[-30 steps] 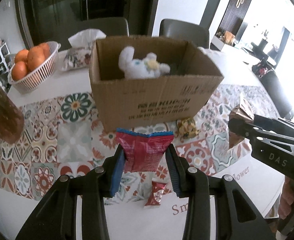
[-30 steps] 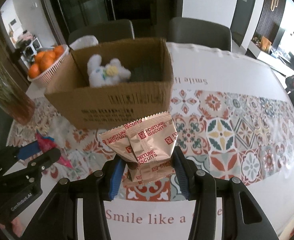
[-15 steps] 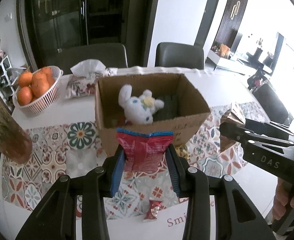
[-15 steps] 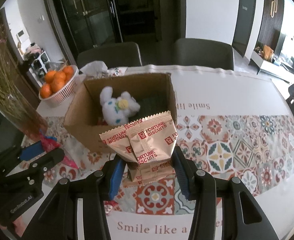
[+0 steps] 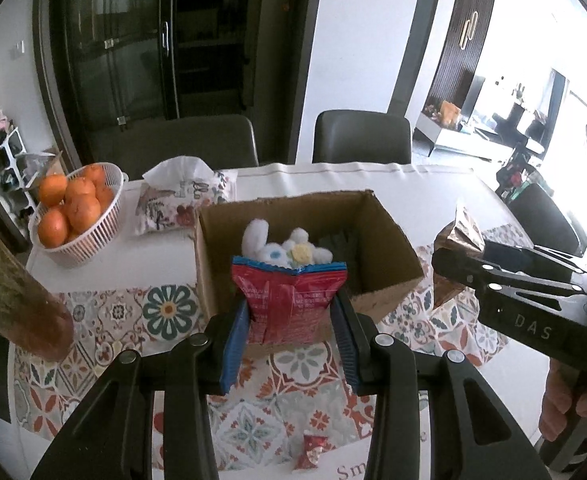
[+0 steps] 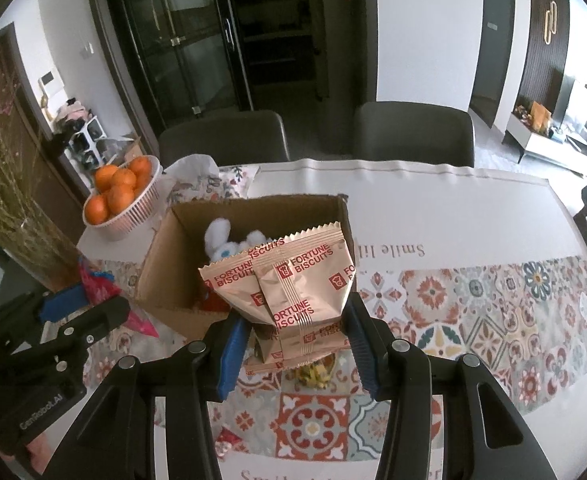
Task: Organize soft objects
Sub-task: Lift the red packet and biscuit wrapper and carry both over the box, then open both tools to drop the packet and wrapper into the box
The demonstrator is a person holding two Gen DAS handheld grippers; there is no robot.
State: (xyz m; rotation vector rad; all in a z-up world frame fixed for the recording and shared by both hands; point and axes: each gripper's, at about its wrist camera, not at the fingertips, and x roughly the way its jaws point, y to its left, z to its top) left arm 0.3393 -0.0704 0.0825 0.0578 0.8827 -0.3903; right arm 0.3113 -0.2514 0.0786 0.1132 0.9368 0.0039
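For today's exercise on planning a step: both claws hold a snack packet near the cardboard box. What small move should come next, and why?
Probably carry the red packet in the left claw forward over the cardboard box and release it. The box stands open with a plush toy already inside, and the packet is gripped clear of the table.

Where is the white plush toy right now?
The white plush toy lies inside the open cardboard box mid-table, toward its left half; in the left wrist view it shows just above the red snack packet.
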